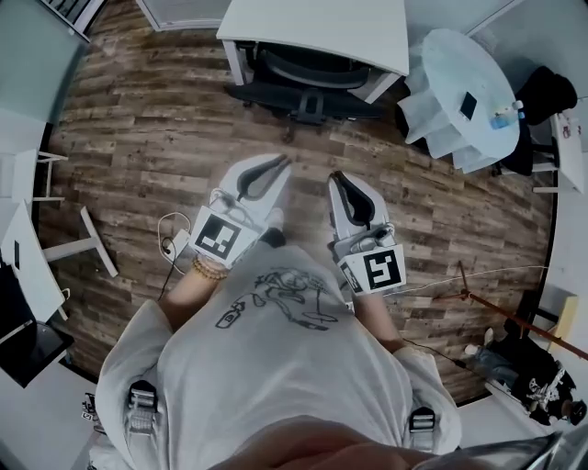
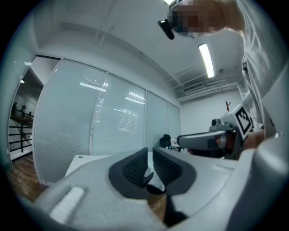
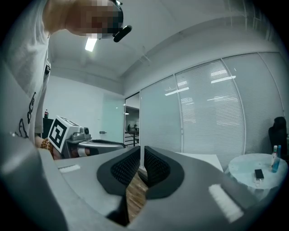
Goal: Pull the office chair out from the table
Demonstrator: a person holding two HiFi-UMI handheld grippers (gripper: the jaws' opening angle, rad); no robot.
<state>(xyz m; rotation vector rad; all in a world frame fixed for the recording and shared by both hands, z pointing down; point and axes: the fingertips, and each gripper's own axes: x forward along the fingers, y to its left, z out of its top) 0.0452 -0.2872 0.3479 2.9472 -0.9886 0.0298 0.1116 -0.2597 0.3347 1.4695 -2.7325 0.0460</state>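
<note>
Both grippers empty, chair not yet reached

Close to the person's chest, the left gripper (image 1: 276, 165) and right gripper (image 1: 338, 180) each have jaws slightly parted, gripping nothing. Beyond them, the office chair (image 1: 308, 81) is tucked under the white table's (image 1: 322, 27) near edge.

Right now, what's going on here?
A person stands on the wood floor facing the white table, where the black office chair sits tucked under its edge. They hold the left tongs and right tongs side by side, aimed toward the chair but well short of it. Both tongs are slightly apart and empty; the chair is untouched.
</note>
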